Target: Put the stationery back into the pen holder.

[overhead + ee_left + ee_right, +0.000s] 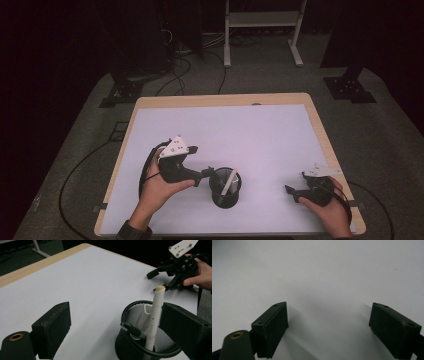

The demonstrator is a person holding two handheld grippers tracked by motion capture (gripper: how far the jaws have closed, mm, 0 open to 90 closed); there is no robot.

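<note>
Pen cup [226, 188], a black mesh holder, is standing upright on the white worktop [240, 130], toward the near edge and a little left of the middle in the high view. A white marker [229, 183] is leaning inside it, its tip end rising above the rim; in the left gripper view the marker [155, 317] is showing a pale cap at the top, and a dark pen [132, 330] is lying slanted across the rim of the cup [140, 345] beside it.

Left tool [209, 173] is sitting just beside the cup on its left, with its tips at the rim. Its jaws are standing wide apart: in its own view 1 jaw is hanging over bare worktop and the other is sitting in front of the cup's right side, close by the marker, with nothing pinched between them. So this tool is released.

Right tool [295, 192] is resting low near the right edge of the worktop, well apart from the cup, held in the person's right hand [332, 210]. Its 2 jaws are also spread wide over bare white surface, released and grasping nothing.
</note>
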